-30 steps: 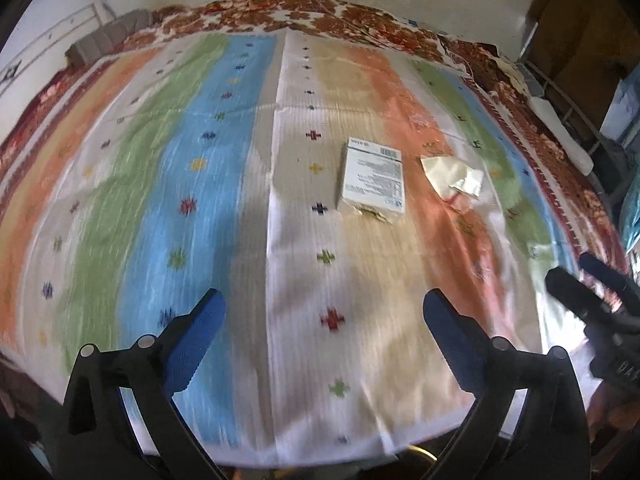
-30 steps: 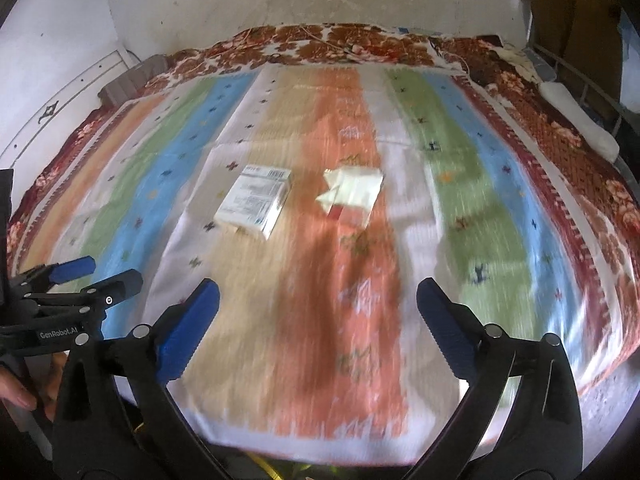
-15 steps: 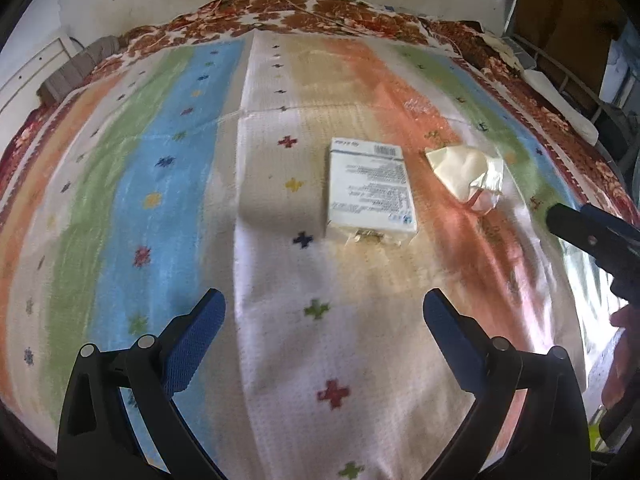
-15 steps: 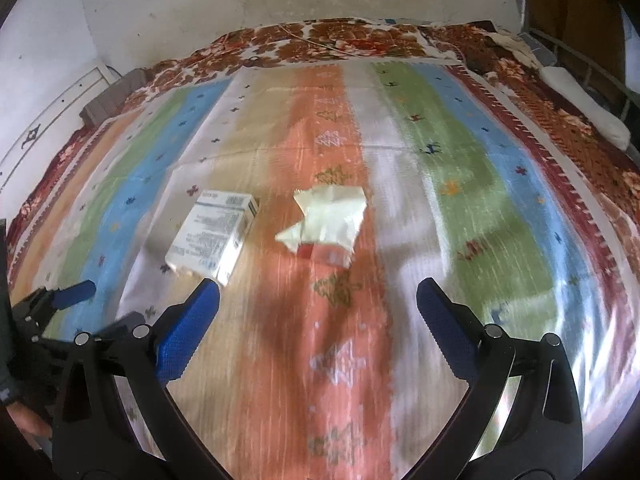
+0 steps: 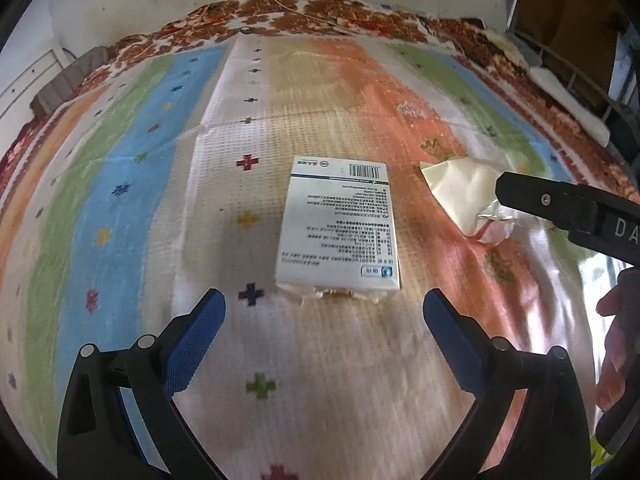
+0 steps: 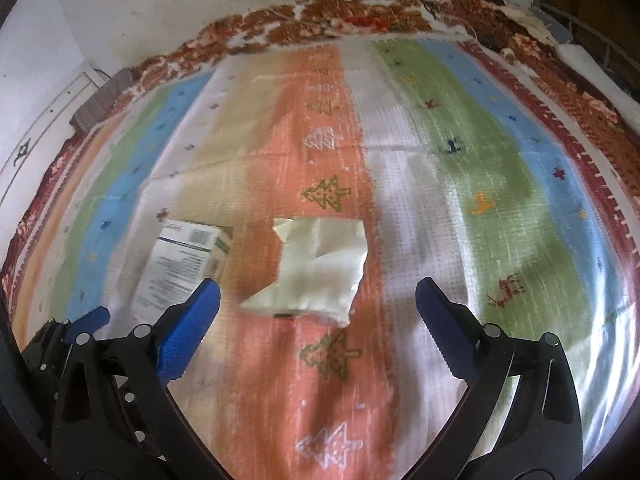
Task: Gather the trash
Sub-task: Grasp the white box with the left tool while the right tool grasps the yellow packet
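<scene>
A flat white printed carton [image 5: 339, 226] lies on the striped bedcover [image 5: 120, 200], just beyond my open left gripper [image 5: 324, 306], roughly centred between its blue pads. To its right lies a crumpled cream wrapper [image 5: 464, 192], partly hidden by the other gripper's black finger. In the right wrist view that wrapper [image 6: 316, 268] sits just ahead of my open right gripper [image 6: 318, 294], between the pads' line. The carton [image 6: 180, 264] lies left of it, partly behind the left blue pad. Neither gripper holds anything.
The striped cover [image 6: 500, 184] spans the bed, over a brown floral sheet [image 6: 360, 16] along the far edge by a white wall. A metal bed rail [image 5: 576, 76] and dark furniture stand at the right. A hand [image 5: 616, 344] shows at the right.
Both grippers have moved forward and lower toward the bed; the carton and the wrapper loom larger and closer to the fingertips. The jaws stay open, and both items lie where they were.
</scene>
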Tool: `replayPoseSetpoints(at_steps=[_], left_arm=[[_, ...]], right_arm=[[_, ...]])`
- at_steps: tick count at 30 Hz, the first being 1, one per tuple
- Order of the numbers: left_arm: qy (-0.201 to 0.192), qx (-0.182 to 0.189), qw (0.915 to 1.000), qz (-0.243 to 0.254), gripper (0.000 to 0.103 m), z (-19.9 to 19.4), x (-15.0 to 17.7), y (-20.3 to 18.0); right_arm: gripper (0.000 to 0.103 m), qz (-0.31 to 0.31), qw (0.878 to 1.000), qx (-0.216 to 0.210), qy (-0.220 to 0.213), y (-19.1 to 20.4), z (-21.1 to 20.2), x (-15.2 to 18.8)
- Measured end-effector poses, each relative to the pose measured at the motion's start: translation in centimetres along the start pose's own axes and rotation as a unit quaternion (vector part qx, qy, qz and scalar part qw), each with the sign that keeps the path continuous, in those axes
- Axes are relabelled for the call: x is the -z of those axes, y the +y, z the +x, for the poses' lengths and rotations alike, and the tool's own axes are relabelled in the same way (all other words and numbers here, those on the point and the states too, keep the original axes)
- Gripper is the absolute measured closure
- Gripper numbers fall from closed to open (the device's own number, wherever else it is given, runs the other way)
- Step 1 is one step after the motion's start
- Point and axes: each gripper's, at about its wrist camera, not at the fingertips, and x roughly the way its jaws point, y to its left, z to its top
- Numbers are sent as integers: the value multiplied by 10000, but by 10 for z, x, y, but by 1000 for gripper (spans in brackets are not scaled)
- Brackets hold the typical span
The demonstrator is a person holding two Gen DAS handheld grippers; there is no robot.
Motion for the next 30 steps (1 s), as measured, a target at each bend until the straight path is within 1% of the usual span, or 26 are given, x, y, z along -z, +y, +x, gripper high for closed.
replayPoseSetpoints(at_steps=[1, 2, 3, 5, 6, 7, 8, 9, 10, 11, 13, 14, 16, 19, 25, 28, 30], left_arm=[[55, -134, 9998, 130, 6, 5, -2, -3], [89, -271, 9993, 255, 6, 11, -5, -5], [83, -291, 9991, 286, 6, 13, -6, -5], [18, -203, 9994, 282, 6, 16, -9, -3], [18, -101, 9996, 249, 7, 18, -11, 0], [36, -16, 9997, 222, 8, 21, -13, 1], [59, 69, 9998, 198, 13, 24, -14, 3], [73, 117, 9997, 197, 16, 26, -16, 4], [90, 174, 9996, 189, 26, 28, -17, 4], [105, 197, 9996, 179, 32, 29, -18, 4], [91, 208, 9996, 143, 32, 28, -19, 5], [78, 285, 9994, 154, 32, 25, -18, 6], [28, 283, 9994, 216, 33, 18, -19, 4], [4, 362, 9992, 166, 33, -1, -21, 7], [137, 343, 9993, 94, 33, -41, -15, 15], [183, 484, 9986, -84, 33, -64, -11, 23], [192, 632, 9974, -289, 33, -82, -7, 30]], right_arm=[[19, 26, 9999, 106, 44, -4, 6, -2], [23, 66, 9999, 89, 76, -6, 9, -3], [24, 168, 9997, -7, 149, -10, 14, -4], [29, 250, 9993, -68, 259, -15, 22, -6], [31, 233, 9991, -116, 321, -15, 26, -6], [37, 203, 9991, -133, 336, -15, 27, -5], [41, 170, 9991, -141, 355, -14, 29, -5], [49, 162, 9990, -159, 387, -14, 30, -4], [58, 169, 9989, -170, 409, -14, 30, -3], [61, 175, 9988, -160, 422, -14, 29, -3], [62, 132, 9990, -144, 408, -12, 26, -2], [64, 92, 9991, -134, 404, -10, 23, -1], [65, 3, 9992, -74, 382, -5, 17, -1], [66, -92, 9993, -59, 364, 3, 3, 0], [66, -420, 9987, 46, 296, 27, -33, 8], [66, -557, 9981, 26, 243, 40, -54, 16], [66, -633, 9978, 1, 203, 47, -68, 21]])
